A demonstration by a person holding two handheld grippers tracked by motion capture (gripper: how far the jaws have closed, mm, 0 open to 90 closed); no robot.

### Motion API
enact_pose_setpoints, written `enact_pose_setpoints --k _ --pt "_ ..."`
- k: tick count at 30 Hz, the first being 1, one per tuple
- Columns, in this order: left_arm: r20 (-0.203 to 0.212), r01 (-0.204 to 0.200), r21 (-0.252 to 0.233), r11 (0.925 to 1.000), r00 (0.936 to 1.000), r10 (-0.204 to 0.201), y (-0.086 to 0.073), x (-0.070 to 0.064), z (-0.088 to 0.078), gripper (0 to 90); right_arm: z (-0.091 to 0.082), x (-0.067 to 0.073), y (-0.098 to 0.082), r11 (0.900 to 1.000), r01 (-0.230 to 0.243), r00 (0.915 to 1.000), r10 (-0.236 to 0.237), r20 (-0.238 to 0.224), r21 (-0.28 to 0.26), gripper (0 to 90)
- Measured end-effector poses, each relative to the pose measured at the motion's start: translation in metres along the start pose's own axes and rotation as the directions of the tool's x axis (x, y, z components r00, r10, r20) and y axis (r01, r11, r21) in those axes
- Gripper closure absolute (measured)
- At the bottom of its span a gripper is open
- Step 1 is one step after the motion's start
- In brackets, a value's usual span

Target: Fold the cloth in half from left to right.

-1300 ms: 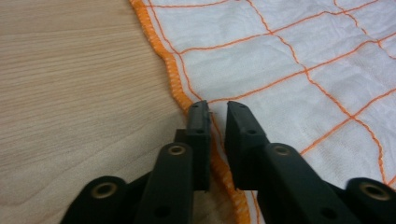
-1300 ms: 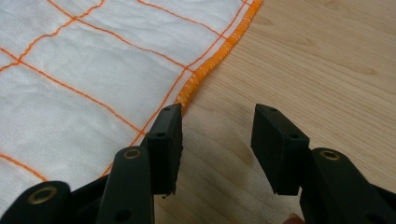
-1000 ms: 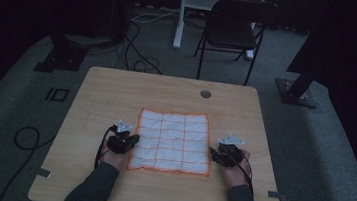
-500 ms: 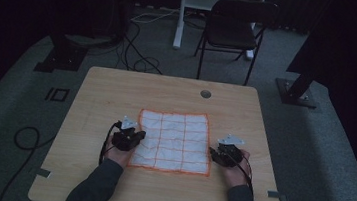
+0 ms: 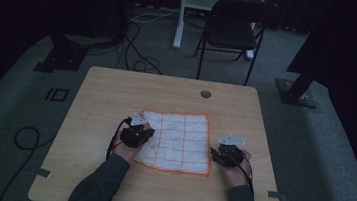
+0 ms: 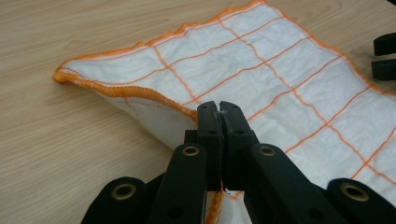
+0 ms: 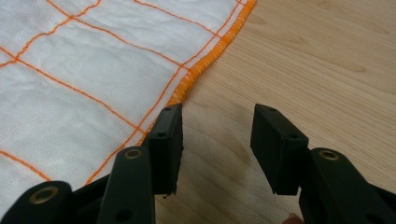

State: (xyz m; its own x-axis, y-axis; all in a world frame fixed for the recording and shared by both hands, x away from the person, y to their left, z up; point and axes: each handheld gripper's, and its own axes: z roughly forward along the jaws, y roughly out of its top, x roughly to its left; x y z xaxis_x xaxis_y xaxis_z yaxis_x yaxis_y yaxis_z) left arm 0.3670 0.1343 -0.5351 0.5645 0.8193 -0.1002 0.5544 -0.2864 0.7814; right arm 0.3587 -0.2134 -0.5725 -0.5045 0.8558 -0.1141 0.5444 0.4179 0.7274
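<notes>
A white cloth (image 5: 178, 139) with an orange grid and orange hem lies spread on the wooden table (image 5: 117, 94). My left gripper (image 5: 138, 135) is shut on the cloth's left edge, and that edge of the cloth (image 6: 140, 93) is lifted and curls over the wood. Beside the cloth's right hem, my right gripper (image 5: 224, 154) stands open. In the right gripper view its left finger (image 7: 166, 140) touches the orange hem (image 7: 205, 65) and bare wood lies between the jaws of the right gripper (image 7: 217, 144). The right gripper's fingertips (image 6: 385, 56) appear at the far right of the left gripper view.
A round grommet hole (image 5: 206, 94) sits near the table's far edge. Behind the table stand a dark folding chair (image 5: 234, 28) and a white post (image 5: 182, 10). Cables (image 5: 136, 51) run over the grey carpet, and black stand bases (image 5: 63, 58) flank the table.
My left gripper has moved right onto the cloth's left edge and lifted it. The right gripper has stayed by the right hem.
</notes>
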Motion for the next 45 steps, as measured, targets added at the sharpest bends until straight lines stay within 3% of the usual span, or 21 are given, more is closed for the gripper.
enact_pose_setpoints --k 16,34,45 --pt "0.031 -0.041 -0.001 0.9992 0.9987 0.041 0.016 -0.015 0.006 89.3 -0.005 -0.003 -0.001 1.000 -0.008 0.9999 0.009 0.006 -0.007 53.6" --pt "0.087 -0.106 0.005 0.9944 0.9906 0.105 0.035 -0.047 0.024 89.3 -0.006 -0.005 -0.002 1.000 -0.017 0.9998 0.017 0.012 -0.006 54.5" --pt "0.115 -0.119 0.015 0.9928 0.9866 0.116 0.044 -0.066 0.039 89.3 -0.006 -0.005 -0.003 1.000 -0.021 0.9997 0.021 0.011 -0.008 54.5"
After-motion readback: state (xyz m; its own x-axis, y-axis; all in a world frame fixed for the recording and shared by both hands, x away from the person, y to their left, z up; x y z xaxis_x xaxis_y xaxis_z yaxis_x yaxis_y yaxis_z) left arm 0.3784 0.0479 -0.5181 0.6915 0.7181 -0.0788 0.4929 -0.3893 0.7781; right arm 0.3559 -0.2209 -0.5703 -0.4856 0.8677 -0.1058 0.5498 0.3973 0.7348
